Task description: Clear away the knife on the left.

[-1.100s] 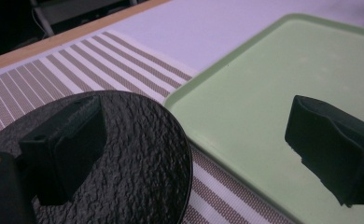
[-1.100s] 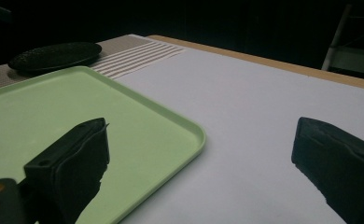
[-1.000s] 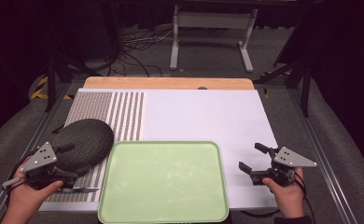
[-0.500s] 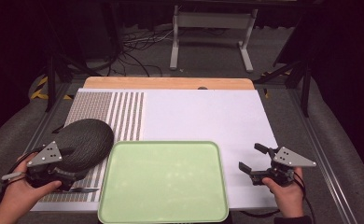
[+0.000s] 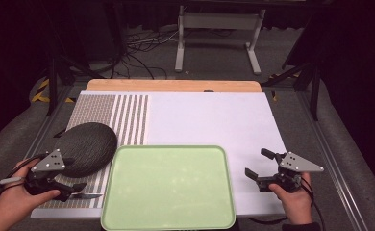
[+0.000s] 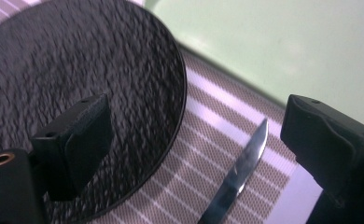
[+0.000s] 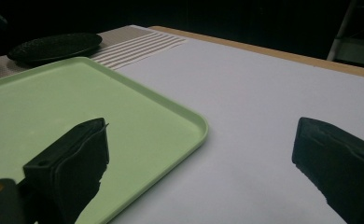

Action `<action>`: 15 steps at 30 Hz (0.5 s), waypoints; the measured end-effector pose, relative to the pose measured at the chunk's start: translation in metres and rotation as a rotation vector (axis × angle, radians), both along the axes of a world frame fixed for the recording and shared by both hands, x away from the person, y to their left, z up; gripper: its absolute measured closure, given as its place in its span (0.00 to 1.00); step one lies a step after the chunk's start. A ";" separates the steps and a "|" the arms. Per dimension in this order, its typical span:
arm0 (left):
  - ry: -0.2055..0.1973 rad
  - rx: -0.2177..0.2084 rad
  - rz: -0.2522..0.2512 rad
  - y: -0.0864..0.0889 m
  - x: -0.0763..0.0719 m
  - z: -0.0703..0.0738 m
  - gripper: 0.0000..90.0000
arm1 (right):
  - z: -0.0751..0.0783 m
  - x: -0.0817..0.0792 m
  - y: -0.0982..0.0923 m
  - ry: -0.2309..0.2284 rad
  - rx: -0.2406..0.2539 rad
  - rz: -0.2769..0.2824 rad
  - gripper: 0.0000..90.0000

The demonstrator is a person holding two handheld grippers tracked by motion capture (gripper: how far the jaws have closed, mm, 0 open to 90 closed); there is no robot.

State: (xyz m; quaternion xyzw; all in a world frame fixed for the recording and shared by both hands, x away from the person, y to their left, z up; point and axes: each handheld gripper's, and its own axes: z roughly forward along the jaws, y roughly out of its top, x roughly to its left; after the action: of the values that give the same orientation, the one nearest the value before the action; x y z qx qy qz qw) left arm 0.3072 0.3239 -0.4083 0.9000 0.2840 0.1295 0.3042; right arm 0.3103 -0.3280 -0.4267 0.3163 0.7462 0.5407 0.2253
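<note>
A black textured plate (image 5: 87, 148) lies on a striped mat (image 5: 125, 118) at the near left. A small knife (image 5: 87, 196) rests on the mat just in front of the plate, next to a light green tray (image 5: 168, 185). My left gripper (image 5: 74, 182) is open and low over the mat. In the left gripper view the knife blade (image 6: 238, 177) lies between the spread jaws, with the plate (image 6: 77, 79) behind the left jaw. My right gripper (image 5: 258, 163) is open over the white sheet, just right of the tray (image 7: 77, 107), holding nothing.
A white sheet (image 5: 214, 120) covers most of the table, with a wooden strip (image 5: 176, 85) along its far edge. Metal rails run down both table sides. A stand and cables sit on the floor beyond.
My left gripper has shifted and turned slightly at the plate's near edge, by the knife. The right gripper, plate and tray have not moved.
</note>
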 end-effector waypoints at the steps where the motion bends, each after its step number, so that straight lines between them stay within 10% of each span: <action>1: 0.006 0.012 0.000 0.001 0.000 0.000 0.11 | 0.000 0.000 0.000 0.001 -0.001 0.002 0.05; 15: 0.093 0.163 -0.054 -0.003 -0.003 -0.002 0.11 | -0.001 0.000 0.002 0.007 -0.001 0.012 0.05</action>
State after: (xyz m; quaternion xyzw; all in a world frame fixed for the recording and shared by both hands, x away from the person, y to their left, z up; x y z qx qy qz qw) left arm 0.3043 0.3211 -0.4108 0.9341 0.2620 0.1022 0.2200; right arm 0.3107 -0.3256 -0.4277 0.3138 0.7491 0.5405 0.2196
